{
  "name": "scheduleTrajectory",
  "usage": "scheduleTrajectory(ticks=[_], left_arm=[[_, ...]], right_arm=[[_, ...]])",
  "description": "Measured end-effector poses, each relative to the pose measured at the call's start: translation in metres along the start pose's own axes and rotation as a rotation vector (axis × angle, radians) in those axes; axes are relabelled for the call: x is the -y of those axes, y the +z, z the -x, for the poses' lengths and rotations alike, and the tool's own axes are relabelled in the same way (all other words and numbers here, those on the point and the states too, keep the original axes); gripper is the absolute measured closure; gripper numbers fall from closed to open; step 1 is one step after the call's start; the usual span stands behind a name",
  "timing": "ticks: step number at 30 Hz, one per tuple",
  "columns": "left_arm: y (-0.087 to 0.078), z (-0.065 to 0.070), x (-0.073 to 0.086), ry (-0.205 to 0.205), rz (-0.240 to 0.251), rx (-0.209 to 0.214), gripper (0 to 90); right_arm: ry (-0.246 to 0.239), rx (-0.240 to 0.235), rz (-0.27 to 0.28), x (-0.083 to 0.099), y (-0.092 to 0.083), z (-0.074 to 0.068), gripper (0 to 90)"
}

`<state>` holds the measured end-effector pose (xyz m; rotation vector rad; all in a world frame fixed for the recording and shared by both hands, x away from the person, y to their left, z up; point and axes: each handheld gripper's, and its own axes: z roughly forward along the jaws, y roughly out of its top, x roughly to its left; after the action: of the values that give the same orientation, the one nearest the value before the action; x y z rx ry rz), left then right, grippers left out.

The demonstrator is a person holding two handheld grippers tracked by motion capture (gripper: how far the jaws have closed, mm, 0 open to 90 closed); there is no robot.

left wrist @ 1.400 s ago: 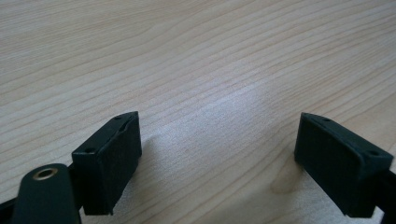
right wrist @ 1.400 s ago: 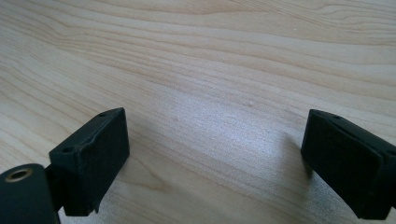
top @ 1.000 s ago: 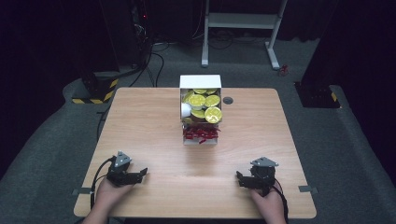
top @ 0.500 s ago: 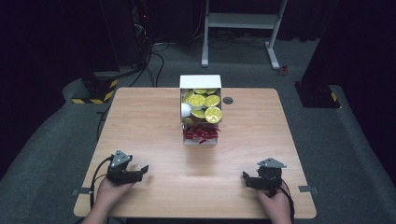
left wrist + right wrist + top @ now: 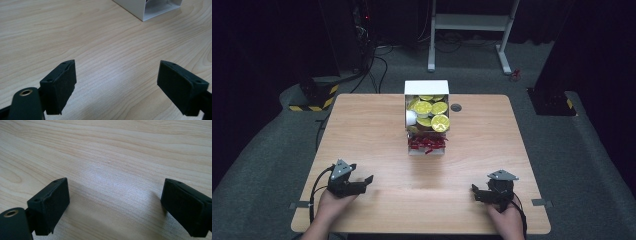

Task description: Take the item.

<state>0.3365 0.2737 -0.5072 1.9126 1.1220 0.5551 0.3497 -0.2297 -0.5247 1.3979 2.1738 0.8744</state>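
From my remote station I read the scene across the wooden table (image 5: 362,130), starting at its near-left corner. The left gripper (image 5: 362,183) rests there in the person's left hand (image 5: 331,204), jaws spread wide apart with nothing between them; in the left gripper view its pads (image 5: 61,85) frame bare wood, and a corner of the white box (image 5: 140,8) enters at the top, slightly right of centre. That box (image 5: 427,88) stands at mid-table toward the far edge, and I judge it to be the object of the work. Its long axis runs away from the person, near end to far end. The far part holds round yellow-lidded cups (image 5: 439,122) with one small white item (image 5: 411,116) among them; the near part holds red packets (image 5: 427,144). A small dark grommet (image 5: 456,107) sits in the tabletop just beside the box on the right. The right gripper (image 5: 476,193) rests at the near-right corner in the right hand (image 5: 504,220), jaws likewise wide apart and empty; the right gripper view shows its pads (image 5: 51,203) over plain wood. The box lies forward and inward of both grippers, well apart from each. I cannot rank either hand as clearly nearer; I judge the approach roughly symmetric, each hand reaching diagonally toward the centreline.
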Motion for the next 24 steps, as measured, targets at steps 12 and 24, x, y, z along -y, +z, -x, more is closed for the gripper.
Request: scheduleTrajectory(ticks=[12,24], left_arm=[[-0.005,0.003,-0.004,0.006,0.042,0.000,15.4],[-0.014,0.006,-0.011,-0.005,0.087,0.002,14.9]], right_arm=[[0.000,0.000,0.000,0.000,0.000,0.000,8.3],[0.000,0.000,0.000,0.000,0.000,0.000,8.3]])
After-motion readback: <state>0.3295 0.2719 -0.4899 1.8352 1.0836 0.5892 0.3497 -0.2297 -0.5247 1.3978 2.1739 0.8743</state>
